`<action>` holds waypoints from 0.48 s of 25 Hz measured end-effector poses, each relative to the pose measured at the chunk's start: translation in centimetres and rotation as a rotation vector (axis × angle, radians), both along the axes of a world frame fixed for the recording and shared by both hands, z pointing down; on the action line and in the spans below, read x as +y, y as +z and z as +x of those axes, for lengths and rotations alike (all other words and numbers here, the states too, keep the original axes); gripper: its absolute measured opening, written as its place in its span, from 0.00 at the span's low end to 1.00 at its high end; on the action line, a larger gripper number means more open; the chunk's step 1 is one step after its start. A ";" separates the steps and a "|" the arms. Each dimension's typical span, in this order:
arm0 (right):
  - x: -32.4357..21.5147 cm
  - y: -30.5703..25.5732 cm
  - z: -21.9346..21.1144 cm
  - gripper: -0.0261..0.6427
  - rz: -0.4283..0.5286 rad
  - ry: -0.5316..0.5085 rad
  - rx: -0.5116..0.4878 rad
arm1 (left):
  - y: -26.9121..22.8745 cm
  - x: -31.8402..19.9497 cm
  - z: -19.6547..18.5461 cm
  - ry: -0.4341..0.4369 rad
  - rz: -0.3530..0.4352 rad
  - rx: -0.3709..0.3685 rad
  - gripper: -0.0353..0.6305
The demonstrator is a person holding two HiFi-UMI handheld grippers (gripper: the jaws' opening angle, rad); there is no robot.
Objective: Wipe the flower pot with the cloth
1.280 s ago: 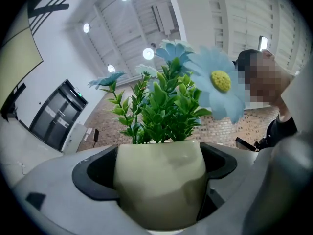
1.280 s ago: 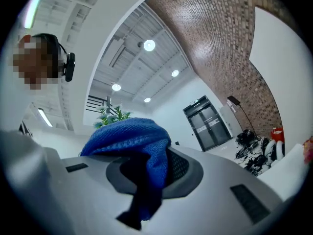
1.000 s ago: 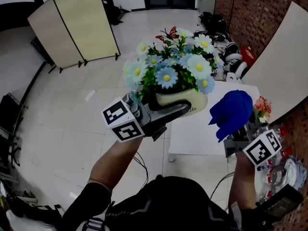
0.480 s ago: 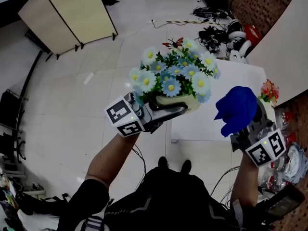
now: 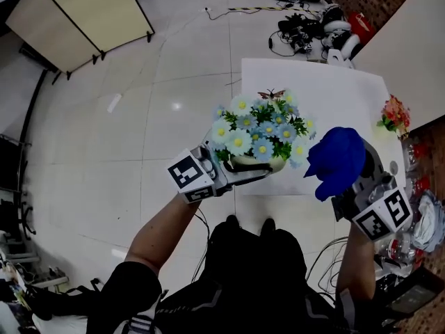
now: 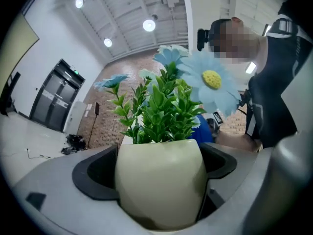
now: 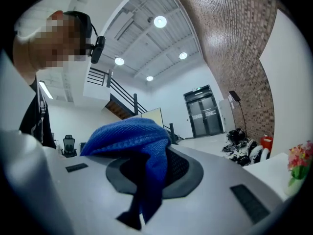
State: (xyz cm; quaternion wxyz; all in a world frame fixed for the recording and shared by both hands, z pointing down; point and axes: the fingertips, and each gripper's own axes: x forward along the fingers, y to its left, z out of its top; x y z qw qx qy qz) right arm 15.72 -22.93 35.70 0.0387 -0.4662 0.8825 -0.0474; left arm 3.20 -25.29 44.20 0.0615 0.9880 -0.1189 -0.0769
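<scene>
Fingers of the left gripper point(image 6: 159, 163) clamp the cream flower pot point(image 6: 159, 190) by its sides, in the air over the white tabletop point(image 5: 327, 96). The right gripper point(image 7: 151, 168) pinches the blue cloth point(image 7: 132, 133). Only the head view shows the cloth beside the blooms point(image 5: 264, 127), apart from the pot.

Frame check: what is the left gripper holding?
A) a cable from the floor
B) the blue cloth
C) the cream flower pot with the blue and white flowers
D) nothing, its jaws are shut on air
C: in the left gripper view the cream flower pot sits clamped between the jaws of the left gripper, while the blue cloth is in the right gripper.
</scene>
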 end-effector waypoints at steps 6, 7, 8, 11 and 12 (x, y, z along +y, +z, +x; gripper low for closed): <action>-0.8 7.4 1.2 0.11 -0.040 0.002 0.020 | 9.5 -0.9 0.9 -0.008 -0.029 -0.020 0.85; -1.0 8.6 1.1 0.11 -0.042 0.003 0.023 | 10.9 -1.0 0.8 -0.002 -0.025 -0.038 0.85; -1.2 9.7 0.9 0.11 -0.046 0.004 0.025 | 12.3 -1.2 0.8 0.002 -0.024 -0.051 0.85; -1.8 12.9 0.8 0.11 -0.065 -0.004 0.024 | 16.5 -1.5 1.0 0.011 -0.007 -0.100 0.85; -2.0 13.9 1.0 0.11 -0.072 -0.007 0.024 | 17.8 -1.4 1.3 0.018 0.008 -0.125 0.85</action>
